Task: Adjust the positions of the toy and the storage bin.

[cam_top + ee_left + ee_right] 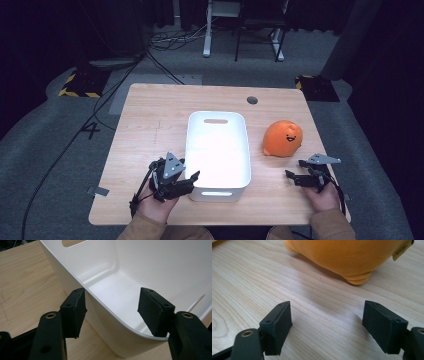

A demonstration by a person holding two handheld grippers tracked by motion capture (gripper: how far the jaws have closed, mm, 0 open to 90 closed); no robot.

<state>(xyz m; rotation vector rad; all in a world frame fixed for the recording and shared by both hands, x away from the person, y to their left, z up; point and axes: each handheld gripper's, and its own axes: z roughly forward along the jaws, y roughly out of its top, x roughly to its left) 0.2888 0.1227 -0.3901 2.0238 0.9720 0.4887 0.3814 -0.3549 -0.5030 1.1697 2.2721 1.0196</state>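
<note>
A white plastic bin with handle slots stands in the middle of the wooden table, nothing in it. An orange plush toy with a smiling face sits to the right of it. My left gripper is open at the bin's near left corner. In the left gripper view the gripper straddles the bin's wall, one jaw outside and one inside, not clamped. My right gripper is open just in front of the plush. In the right gripper view the plush lies a short way beyond the gripper.
A round cable hole sits in the table's far edge. Bare wood lies left of the bin and along the front edge. Beyond the table are grey carpet, floor cables and the legs of a desk.
</note>
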